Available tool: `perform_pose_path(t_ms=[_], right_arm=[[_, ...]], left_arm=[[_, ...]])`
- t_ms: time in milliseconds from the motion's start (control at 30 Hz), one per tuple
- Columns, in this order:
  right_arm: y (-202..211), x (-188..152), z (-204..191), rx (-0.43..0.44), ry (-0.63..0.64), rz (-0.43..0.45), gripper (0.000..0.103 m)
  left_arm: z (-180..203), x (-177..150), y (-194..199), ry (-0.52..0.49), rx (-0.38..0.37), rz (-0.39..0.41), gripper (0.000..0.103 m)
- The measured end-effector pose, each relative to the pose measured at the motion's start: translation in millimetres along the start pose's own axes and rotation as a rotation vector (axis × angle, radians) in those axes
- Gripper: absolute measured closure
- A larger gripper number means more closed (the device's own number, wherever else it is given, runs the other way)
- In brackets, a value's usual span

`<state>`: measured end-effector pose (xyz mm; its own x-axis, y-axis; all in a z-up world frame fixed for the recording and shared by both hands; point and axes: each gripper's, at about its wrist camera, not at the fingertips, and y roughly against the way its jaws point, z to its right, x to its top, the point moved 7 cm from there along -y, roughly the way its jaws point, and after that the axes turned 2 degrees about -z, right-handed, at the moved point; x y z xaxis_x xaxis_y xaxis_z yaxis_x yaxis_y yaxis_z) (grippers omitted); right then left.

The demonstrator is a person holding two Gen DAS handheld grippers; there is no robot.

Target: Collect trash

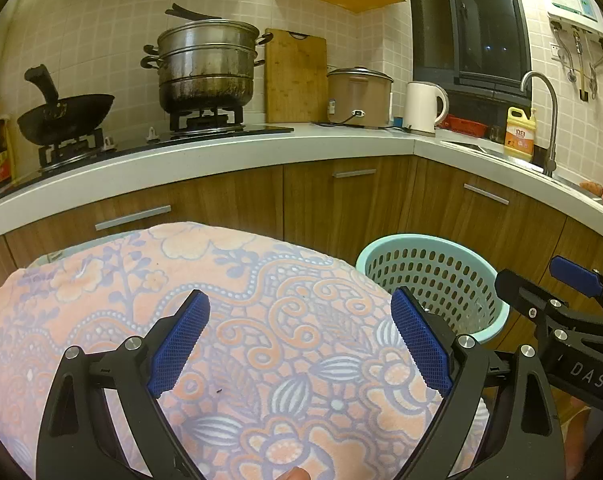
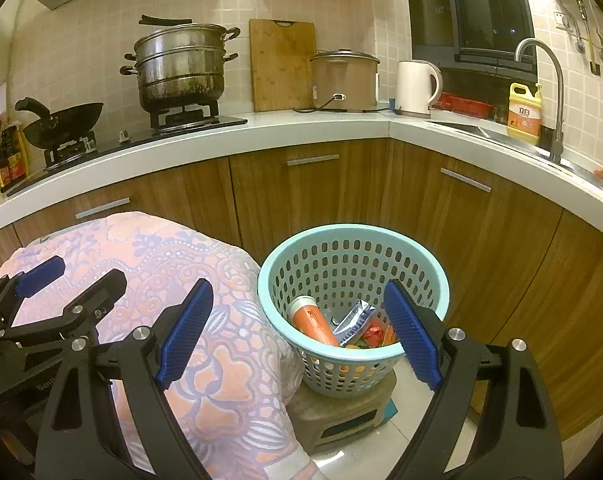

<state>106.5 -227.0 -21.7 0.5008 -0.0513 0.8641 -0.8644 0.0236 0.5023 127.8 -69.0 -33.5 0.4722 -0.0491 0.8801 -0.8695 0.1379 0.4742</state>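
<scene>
A light blue perforated basket (image 2: 353, 236) stands on a low stool (image 2: 341, 412) beside a table covered with a pink floral cloth (image 2: 205, 292). In the basket lie an orange tube (image 2: 313, 322), a silver wrapper (image 2: 355, 320) and some red and orange scraps (image 2: 375, 336). My right gripper (image 2: 297, 332) is open and empty, just before the basket. My left gripper (image 1: 301, 344) is open and empty above the cloth (image 1: 181, 280). The basket (image 1: 425, 248) shows to its right, with the right gripper (image 1: 541, 300) beyond. The left gripper (image 2: 73, 280) shows in the right wrist view.
A white counter (image 2: 301, 132) with wooden cabinets (image 2: 301, 196) runs behind. On it are a wok (image 2: 61, 120), a steel steamer pot (image 2: 181, 68), a cutting board (image 2: 283, 64), a rice cooker (image 2: 343, 80), a kettle (image 2: 415, 88), a yellow detergent bottle (image 2: 525, 112) and a tap (image 2: 549, 92).
</scene>
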Motion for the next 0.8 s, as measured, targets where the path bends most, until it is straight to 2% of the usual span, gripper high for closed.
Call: perform_pose_path(t_ms=[467, 800], right_arm=[[6.6, 3.7, -3.4, -0.008, 0.001, 0.037, 0.020], [5.3, 2.6, -5.4, 0.001, -0.002, 0.028, 0.020]], left_arm=[[-4.4, 1.2, -1.0, 0.017, 0.003, -0.005, 0.014], [-3.2, 2.5, 2.4, 0.002, 0.001, 0.013, 0.014]])
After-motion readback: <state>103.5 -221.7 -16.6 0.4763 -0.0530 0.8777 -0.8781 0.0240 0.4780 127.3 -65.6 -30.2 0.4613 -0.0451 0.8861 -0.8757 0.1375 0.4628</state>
